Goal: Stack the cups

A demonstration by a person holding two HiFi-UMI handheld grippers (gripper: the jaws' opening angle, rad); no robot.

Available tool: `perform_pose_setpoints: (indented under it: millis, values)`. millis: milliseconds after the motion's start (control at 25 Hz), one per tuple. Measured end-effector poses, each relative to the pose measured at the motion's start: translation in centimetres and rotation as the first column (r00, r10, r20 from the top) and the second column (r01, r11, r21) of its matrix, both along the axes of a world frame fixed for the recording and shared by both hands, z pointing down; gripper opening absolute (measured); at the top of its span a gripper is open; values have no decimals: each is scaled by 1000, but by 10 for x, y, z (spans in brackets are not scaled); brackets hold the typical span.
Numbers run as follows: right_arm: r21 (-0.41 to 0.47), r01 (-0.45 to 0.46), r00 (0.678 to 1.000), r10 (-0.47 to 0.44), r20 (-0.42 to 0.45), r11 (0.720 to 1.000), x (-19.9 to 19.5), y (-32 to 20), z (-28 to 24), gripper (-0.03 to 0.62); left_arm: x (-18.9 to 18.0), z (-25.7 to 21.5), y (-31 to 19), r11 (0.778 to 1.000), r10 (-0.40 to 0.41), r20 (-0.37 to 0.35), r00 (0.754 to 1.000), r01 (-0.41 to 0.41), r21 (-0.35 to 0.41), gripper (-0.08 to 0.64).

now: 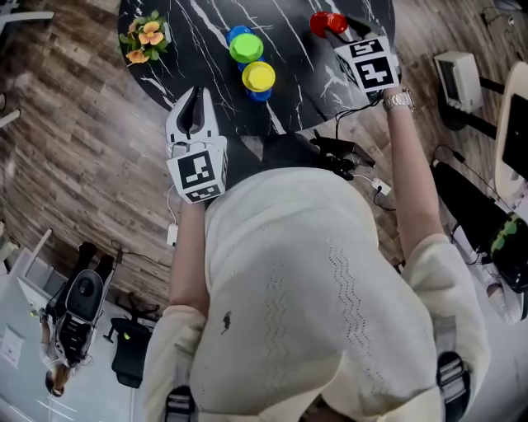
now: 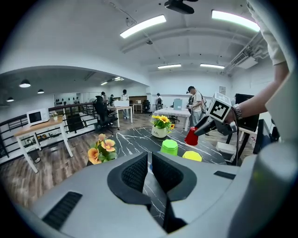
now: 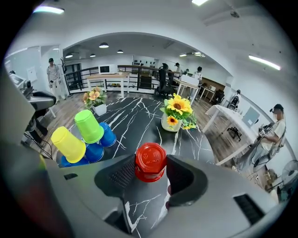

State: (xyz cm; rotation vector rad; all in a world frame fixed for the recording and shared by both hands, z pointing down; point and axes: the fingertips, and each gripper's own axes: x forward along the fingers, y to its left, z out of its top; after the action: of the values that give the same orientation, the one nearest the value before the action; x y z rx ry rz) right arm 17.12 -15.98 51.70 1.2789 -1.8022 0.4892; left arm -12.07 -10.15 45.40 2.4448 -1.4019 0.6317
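Observation:
A red cup (image 3: 150, 161) hangs upside down over the black marble table (image 1: 297, 91), with my right gripper (image 3: 151, 174) shut on it. In the head view the red cup (image 1: 327, 22) is at the table's far right, in my right gripper (image 1: 340, 31). At the table's middle, a green cup (image 1: 246, 48) and a yellow cup (image 1: 258, 77) each sit upside down on blue cups (image 3: 94, 152). My left gripper (image 1: 195, 100) hovers at the table's near left edge, shut and holding nothing. From the left gripper view (image 2: 149, 160) the green cup (image 2: 169, 147) and yellow cup (image 2: 192, 156) lie ahead.
A pot of orange flowers (image 1: 144, 37) stands at the table's left edge. A white pot of sunflowers (image 3: 177, 114) stands beyond the red cup. Cables and a black device (image 1: 342, 155) lie on the wooden floor by the table's near edge. Desks and people are in the background.

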Motion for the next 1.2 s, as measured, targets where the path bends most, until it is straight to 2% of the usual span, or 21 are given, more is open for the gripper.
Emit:
perform_pose_setpoints:
  millis: [320, 680, 840, 1200]
  values:
    - [42, 29, 1000, -29, 1, 999, -16, 5, -39, 218, -10, -10, 10, 1000, 11, 3, 1000, -11, 22, 48]
    - [57, 171, 984, -173, 30, 984, -71, 18, -94, 216, -24, -28, 14, 998, 10, -8, 1000, -10, 58, 48]
    - [44, 243, 969, -245, 42, 969, -99, 28, -111, 218, -31, -36, 16, 998, 0, -22, 1000, 2, 70, 48]
    - [-4, 402, 913, -401, 79, 916, -163, 47, -117, 218, -59, -46, 19, 996, -26, -29, 999, 28, 81, 48]
